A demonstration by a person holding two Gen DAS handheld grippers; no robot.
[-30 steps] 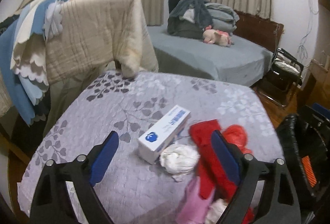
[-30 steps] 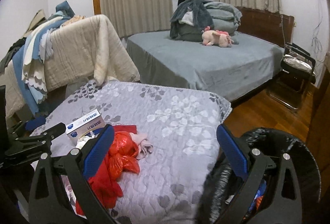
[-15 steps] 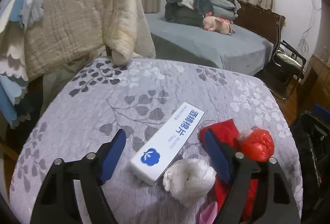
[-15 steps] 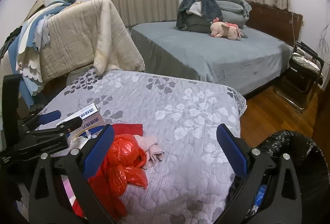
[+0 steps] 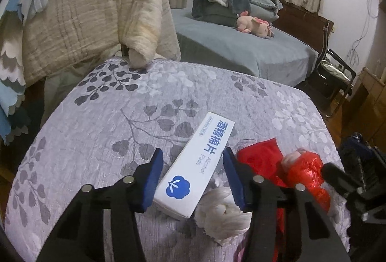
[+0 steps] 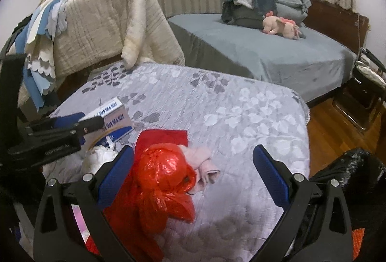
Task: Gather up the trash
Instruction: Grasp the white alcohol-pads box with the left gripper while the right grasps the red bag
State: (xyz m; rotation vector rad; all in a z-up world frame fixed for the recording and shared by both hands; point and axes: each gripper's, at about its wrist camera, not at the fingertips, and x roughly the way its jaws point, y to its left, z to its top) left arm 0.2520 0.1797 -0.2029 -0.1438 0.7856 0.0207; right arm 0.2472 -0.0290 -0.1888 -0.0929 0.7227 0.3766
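Note:
A white alcohol-pads box [image 5: 196, 163] with a blue logo lies on the grey floral quilt [image 5: 120, 117]. My left gripper [image 5: 193, 173] is open, its blue pads on either side of the box's near end, not touching it. A white crumpled wad [image 5: 222, 213] lies just right of the box. A red plastic bag [image 6: 166, 177] and a pink cloth [image 6: 205, 163] lie beside it; the bag also shows in the left wrist view [image 5: 304, 172]. My right gripper [image 6: 193, 177] is open and empty above the red bag. The box shows in the right wrist view [image 6: 113, 117].
A black trash bag [image 6: 347, 170] stands off the quilt's right edge. A beige blanket over a chair [image 5: 91, 10] rises behind the quilt. A grey bed [image 5: 241, 44] with a pink plush toy [image 5: 255, 25] lies beyond.
My left gripper has moved forward and down over the box, and its jaws have narrowed around it. My right gripper has moved left, nearer the red bag.

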